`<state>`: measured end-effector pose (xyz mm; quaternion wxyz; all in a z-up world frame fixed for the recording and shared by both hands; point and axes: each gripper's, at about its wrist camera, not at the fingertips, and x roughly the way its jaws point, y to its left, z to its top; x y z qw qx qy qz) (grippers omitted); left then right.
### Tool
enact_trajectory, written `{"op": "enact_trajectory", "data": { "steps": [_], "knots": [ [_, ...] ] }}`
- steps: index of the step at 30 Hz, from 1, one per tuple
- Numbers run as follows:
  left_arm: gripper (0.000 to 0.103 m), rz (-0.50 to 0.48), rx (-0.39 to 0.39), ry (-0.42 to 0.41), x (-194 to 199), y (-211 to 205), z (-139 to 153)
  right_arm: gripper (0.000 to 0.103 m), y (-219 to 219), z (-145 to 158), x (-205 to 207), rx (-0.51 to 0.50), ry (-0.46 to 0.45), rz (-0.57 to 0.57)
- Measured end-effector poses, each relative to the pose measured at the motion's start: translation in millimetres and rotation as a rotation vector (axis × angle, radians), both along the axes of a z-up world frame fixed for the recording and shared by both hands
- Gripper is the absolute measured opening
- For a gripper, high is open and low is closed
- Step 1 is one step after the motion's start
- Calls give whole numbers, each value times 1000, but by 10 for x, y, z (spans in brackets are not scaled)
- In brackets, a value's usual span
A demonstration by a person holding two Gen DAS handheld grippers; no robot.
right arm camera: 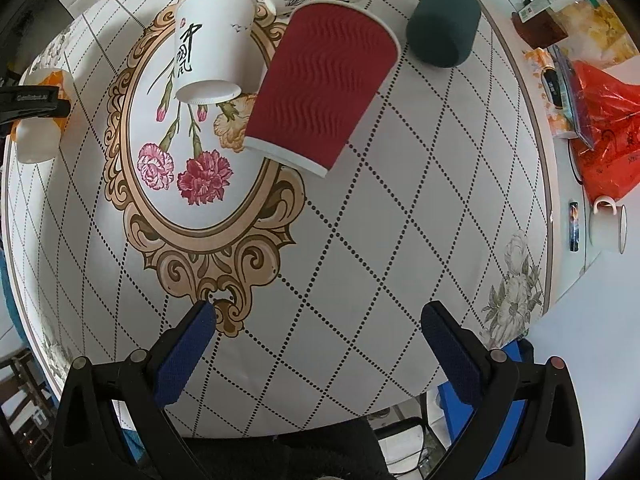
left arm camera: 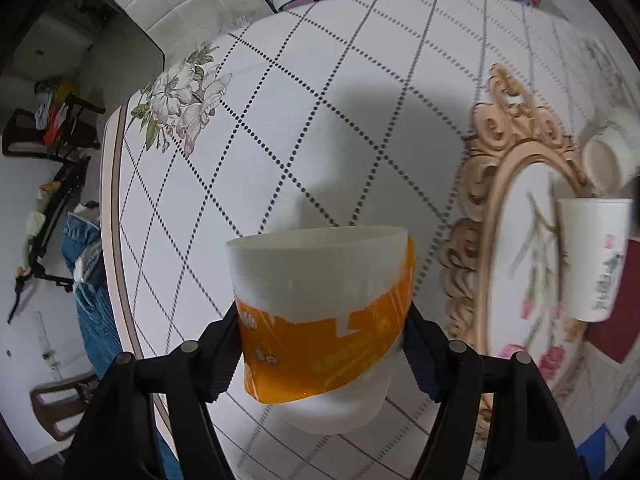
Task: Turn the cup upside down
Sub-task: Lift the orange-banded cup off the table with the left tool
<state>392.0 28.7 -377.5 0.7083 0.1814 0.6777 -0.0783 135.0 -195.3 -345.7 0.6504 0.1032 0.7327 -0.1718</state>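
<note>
White plastic cup with torn orange label [left arm camera: 320, 320], pinched between pads of left gripper [left arm camera: 320, 354], above patterned tablecloth [left arm camera: 280, 140]. Ahead of spread, empty right gripper [right arm camera: 318, 326]: one white paper cup [right arm camera: 210, 46], one red ribbed cup [right arm camera: 320, 88], one dark green cup [right arm camera: 443, 24].

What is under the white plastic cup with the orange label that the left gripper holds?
Under the white plastic cup with the orange label, shut in the left gripper, shows the white tablecloth with dotted diamond lines. Whether the cup touches it cannot be seen.
</note>
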Motion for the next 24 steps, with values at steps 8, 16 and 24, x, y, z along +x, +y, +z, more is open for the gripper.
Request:
{"op": "enact_trajectory", "data": {
  "steps": [8,16,24],
  "knots": [
    [69,9,-72,41,-676,-196,418,103,-164,77,-132,16,-37,20],
    [69,57,-98,74,-1505,-386,543,103,-410,110,-393,59,-68,84],
    [69,143,-119,120,-2169,-606,443,103,-612,-28,-736,107,-66,166]
  ]
}}
